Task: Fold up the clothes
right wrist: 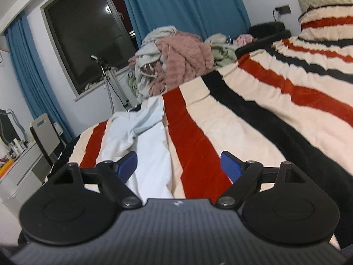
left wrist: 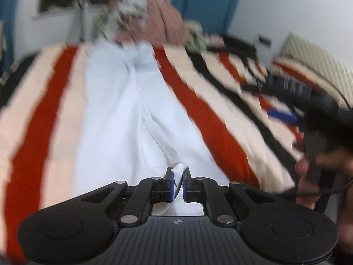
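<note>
A white garment [left wrist: 123,119] lies stretched lengthwise on a striped blanket, its far end pale blue. My left gripper [left wrist: 178,172] is shut on the near end of the white garment, with a fold of cloth pinched between the blue pads. The left wrist view is motion-blurred. In the right wrist view the same garment [right wrist: 150,154] lies at the left of the bed. My right gripper [right wrist: 178,161] is open and empty, hovering above the garment's right edge and the red stripe. The right gripper [left wrist: 284,114] also shows at the right of the left wrist view, held by a hand.
The bed carries a cream, red and black striped blanket [right wrist: 264,114]. A pile of pink, grey and green clothes [right wrist: 176,59] sits at the far end. A window, blue curtains [right wrist: 187,4], a stand, a chair [right wrist: 44,132] and a desk are at the left.
</note>
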Available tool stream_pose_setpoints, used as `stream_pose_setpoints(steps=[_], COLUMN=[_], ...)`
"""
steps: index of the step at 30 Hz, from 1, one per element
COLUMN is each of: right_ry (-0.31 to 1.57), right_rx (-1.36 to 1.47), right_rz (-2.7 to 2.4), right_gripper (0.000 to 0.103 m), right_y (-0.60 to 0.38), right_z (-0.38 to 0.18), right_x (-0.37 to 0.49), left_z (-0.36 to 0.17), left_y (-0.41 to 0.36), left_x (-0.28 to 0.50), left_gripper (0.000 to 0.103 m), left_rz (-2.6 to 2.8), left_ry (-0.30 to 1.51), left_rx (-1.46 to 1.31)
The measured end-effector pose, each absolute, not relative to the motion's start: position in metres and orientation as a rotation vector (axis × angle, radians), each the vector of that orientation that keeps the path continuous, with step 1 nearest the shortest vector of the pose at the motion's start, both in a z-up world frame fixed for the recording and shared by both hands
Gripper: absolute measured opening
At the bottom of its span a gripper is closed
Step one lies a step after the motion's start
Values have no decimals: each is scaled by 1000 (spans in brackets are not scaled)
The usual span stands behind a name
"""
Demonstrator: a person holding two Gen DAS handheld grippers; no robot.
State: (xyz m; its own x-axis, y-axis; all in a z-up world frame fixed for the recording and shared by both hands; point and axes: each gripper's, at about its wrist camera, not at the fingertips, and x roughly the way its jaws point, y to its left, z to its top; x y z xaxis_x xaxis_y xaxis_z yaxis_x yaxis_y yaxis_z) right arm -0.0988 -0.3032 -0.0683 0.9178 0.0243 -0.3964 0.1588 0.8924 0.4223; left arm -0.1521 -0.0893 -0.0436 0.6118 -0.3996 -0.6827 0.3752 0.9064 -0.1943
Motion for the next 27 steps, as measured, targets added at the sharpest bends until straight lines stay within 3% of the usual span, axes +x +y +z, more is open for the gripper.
stream_pose_setpoints(steps=[4, 6, 13, 15, 17, 22, 27], right_ry=[480, 528, 695, 745, 794, 919, 1041], right_rx=[516, 568, 698, 736, 773, 866, 956], right_rz=[-26, 10, 64, 79, 95, 135, 174], right_gripper=[84, 84, 83, 78, 73, 44, 41], right_y=[-307, -311, -309, -307, -306, -303, -300], right_z=[-78, -85, -109, -117, -124, -143, -161], right_x=[-90, -84, -77, -75, -72, -67, -63], left_z=[-67, -68, -58, -59, -63, -91, -108], left_y=[-86, -75, -14, 7, 29, 71, 72], left_x=[-134, -129, -117, -109, -98, -74, -71], left_gripper=[13, 37, 63, 71, 75, 76, 74], left_rz=[-478, -502, -516, -457, -365, -151, -125], left_ry=[940, 987, 969, 954, 939, 991, 1069], left_rx=[-116, -191, -458, -534, -607, -806, -849])
